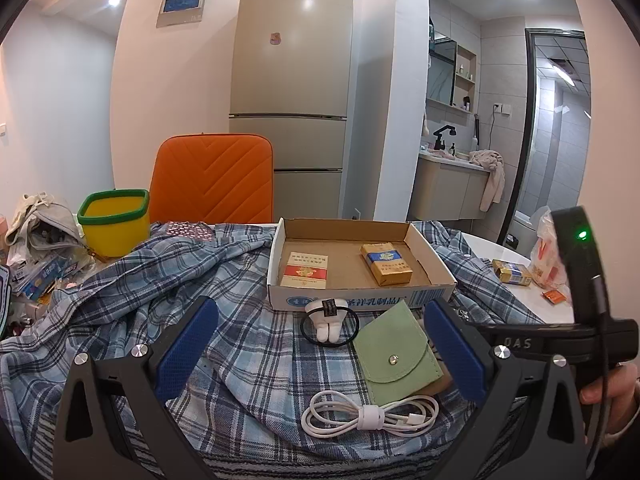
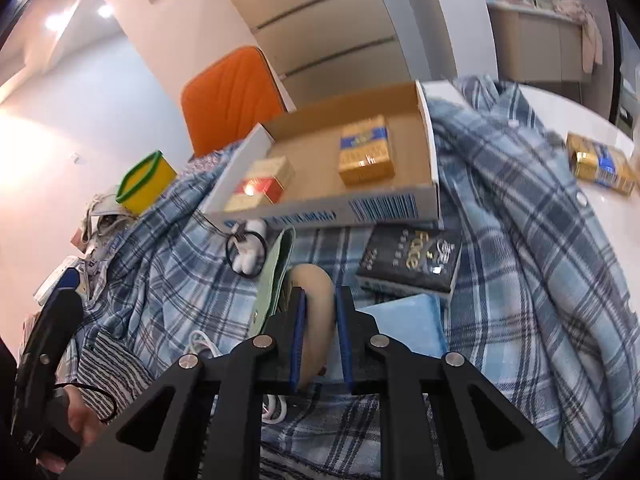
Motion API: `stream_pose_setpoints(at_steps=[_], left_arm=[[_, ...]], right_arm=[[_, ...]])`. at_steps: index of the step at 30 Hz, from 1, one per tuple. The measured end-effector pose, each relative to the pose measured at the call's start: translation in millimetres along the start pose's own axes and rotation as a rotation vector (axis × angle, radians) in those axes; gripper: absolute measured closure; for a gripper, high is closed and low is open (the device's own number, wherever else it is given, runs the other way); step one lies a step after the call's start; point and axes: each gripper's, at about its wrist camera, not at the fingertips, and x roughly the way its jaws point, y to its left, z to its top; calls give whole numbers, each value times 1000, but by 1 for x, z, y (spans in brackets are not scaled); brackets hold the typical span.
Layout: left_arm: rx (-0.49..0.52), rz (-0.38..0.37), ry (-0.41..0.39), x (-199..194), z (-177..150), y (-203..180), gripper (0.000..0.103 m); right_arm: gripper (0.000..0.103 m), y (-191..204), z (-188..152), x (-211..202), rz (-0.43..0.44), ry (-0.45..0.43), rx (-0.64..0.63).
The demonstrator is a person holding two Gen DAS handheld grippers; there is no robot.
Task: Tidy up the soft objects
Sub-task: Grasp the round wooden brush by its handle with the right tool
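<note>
A shallow cardboard box (image 1: 420,240) (image 2: 430,148) holds a red cigarette pack (image 1: 305,270) (image 2: 262,188) and a gold-blue pack (image 1: 386,263) (image 2: 366,154). In front of it on the plaid cloth lie a white plush hair tie (image 1: 326,320) (image 2: 246,254), a green felt pouch (image 1: 396,356) (image 2: 274,276) and a coiled white cable (image 1: 368,416). My left gripper (image 1: 320,352) is open around them, above the cloth. My right gripper (image 2: 322,316) is shut on a beige soft object (image 2: 318,312), beside the pouch.
A black box (image 2: 410,258) and a light blue pad (image 2: 412,324) lie right of the right gripper. Another gold pack (image 1: 512,272) (image 2: 602,166) sits on the white table. A yellow bin (image 1: 114,222) (image 2: 146,180), orange chair (image 1: 214,178) and clutter stand at left.
</note>
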Motion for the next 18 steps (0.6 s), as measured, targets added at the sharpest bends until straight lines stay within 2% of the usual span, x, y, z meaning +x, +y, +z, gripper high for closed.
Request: stream_pose_setpoints(at_steps=[3, 5, 9, 12, 15, 18], left_arm=[[3, 1, -4, -1, 0, 0, 0], [5, 4, -8, -2, 0, 0, 0], [10, 6, -13, -3, 1, -2, 0], [11, 8, -13, -4, 0, -3, 0], [11, 8, -13, -4, 0, -3, 0], [12, 8, -13, -4, 0, -3, 0]], right_arm=[[87, 7, 2, -11, 5, -46, -31], [87, 13, 2, -22, -27, -108, -68], [87, 30, 0, -51, -170, -293, -178], [87, 38, -2, -65, -298, -393, -237], [87, 39, 1, -64, -384, -402, -269], [87, 37, 3, -56, -451, -362, -283]])
